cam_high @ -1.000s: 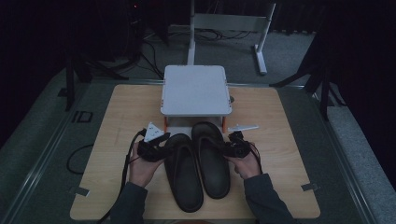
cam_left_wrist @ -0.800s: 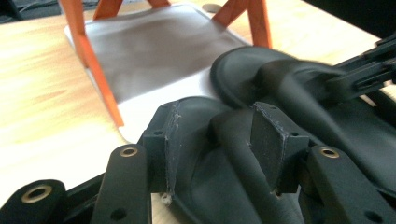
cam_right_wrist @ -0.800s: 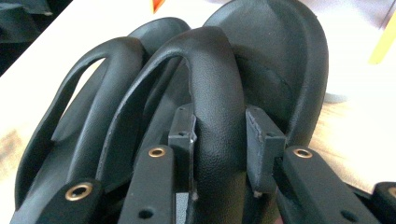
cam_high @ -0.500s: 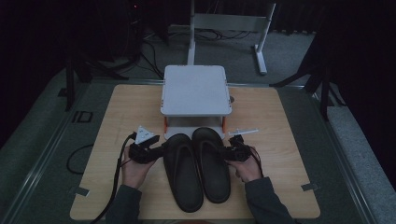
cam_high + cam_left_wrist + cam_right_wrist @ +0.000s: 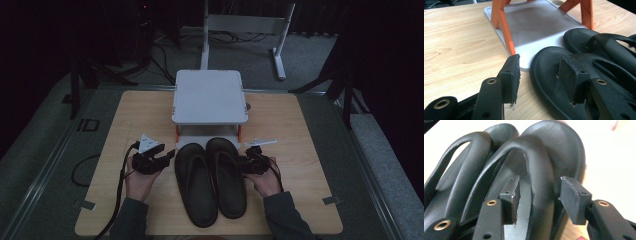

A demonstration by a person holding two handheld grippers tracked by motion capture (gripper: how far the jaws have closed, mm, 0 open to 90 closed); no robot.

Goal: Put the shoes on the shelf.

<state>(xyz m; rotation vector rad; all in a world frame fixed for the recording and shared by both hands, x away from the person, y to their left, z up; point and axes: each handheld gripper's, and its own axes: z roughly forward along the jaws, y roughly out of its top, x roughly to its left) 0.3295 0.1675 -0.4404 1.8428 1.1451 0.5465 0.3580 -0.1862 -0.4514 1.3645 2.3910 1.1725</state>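
Right gripper view has my right tongs [image 5: 537,195] straddling the strap of the right sandal [image 5: 541,165], jaws just opened, pads clear of it. My left tongs [image 5: 539,75] stand open at the left sandal [image 5: 574,82] rim, holding nothing. Judgement: release step; next, withdraw both tongs sideways. Both sandals lie toes against the white stand [image 5: 210,95]; bare table [image 5: 310,130] flanks them.

Wooden table [image 5: 300,130], white stand [image 5: 210,95], two black sandals [image 5: 212,180] side by side
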